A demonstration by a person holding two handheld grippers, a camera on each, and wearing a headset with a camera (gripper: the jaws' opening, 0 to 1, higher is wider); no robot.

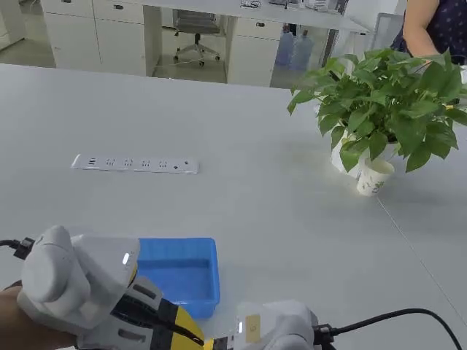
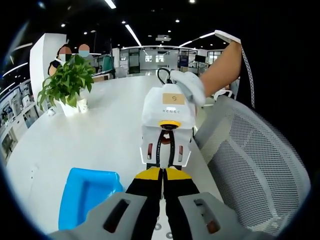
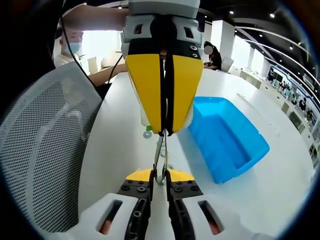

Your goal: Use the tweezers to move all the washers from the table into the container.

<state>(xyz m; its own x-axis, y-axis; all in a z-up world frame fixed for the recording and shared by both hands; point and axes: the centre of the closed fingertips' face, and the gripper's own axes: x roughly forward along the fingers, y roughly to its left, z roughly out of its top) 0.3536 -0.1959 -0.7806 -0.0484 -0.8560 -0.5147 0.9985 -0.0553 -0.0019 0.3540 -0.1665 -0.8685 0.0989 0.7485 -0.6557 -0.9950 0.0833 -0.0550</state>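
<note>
At the bottom of the right gripper view, the right tool (image 3: 160, 181) pinches thin tweezers (image 3: 160, 156), whose far end sits in the pressed-together left tool (image 3: 163, 131) above. The blue container (image 3: 252, 150) at right looks empty, so nothing seems moved yet. One washer (image 3: 147, 134) lies on the tabletop (image 3: 112, 150); any others are hard to make out.

Tan label (image 2: 173, 98) on the right hand-held gripper (image 2: 164, 159) carries one character, looks like "9". Small grey print (image 2: 171, 110) just below it reads roughly "KENSC", not sure of the letters. In the head view, the same gripper's sticker (image 1: 252, 326) and the green print on the paper cup (image 1: 374, 179) are too small to read.
</note>
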